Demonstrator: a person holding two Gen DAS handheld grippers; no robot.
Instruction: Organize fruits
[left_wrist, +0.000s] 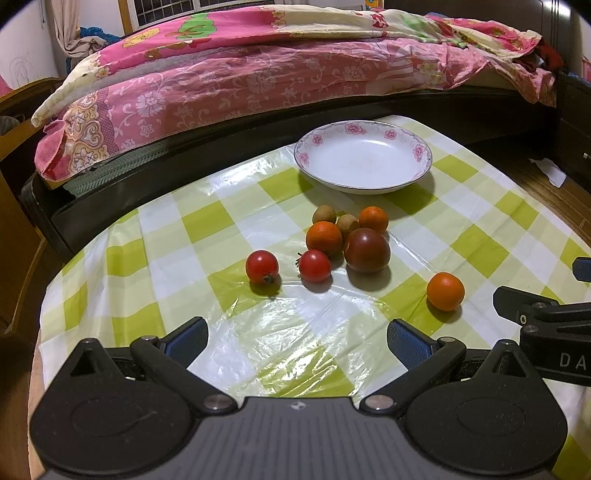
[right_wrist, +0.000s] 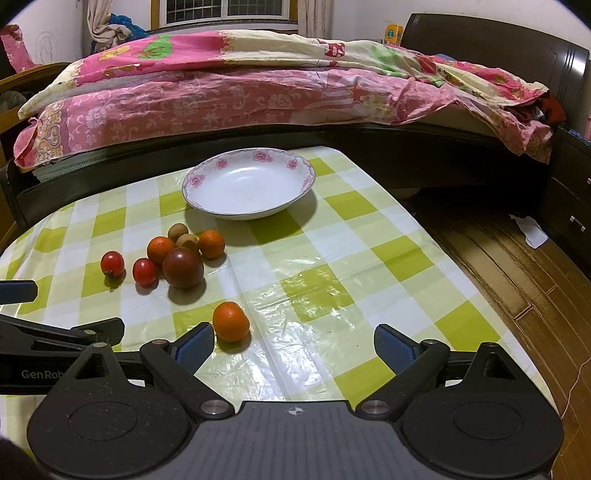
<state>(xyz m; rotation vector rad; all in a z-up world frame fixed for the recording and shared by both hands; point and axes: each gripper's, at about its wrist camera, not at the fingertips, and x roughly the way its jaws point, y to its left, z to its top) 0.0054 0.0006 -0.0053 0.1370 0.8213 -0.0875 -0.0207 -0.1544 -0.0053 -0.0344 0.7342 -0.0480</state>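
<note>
Fruits lie loose on the tabletop (left_wrist: 177, 221), which is covered by a green-and-white checked plastic cloth. Most sit in a cluster in front of a white plate (left_wrist: 364, 157) with a pink flower rim; the plate holds nothing. In the cluster, a dark red tomato (left_wrist: 367, 250) touches an orange (left_wrist: 324, 238) on its left, and a second orange (left_wrist: 373, 219) sits just behind it. Two small brown longans (left_wrist: 324, 214) nestle at the back between the oranges, nearest the plate. Two small red cherry tomatoes lie to the left: one cherry tomato (left_wrist: 314, 266) just beside the cluster, the other cherry tomato (left_wrist: 262, 266) a little apart from it. A third orange, the lone orange (right_wrist: 231, 321), rests apart from the rest, toward the near side of the tabletop.

Left claw (left_wrist: 297, 345) hovers low over bare cloth, its blue-padded fingers spread wide with nothing between them. Right claw (right_wrist: 293, 349) is likewise released and empty; the lone orange sits just beside its left finger pad (right_wrist: 194, 345), outside the gap. Behind the tabletop stands a bed (right_wrist: 258, 92) with a pink floral cover.
</note>
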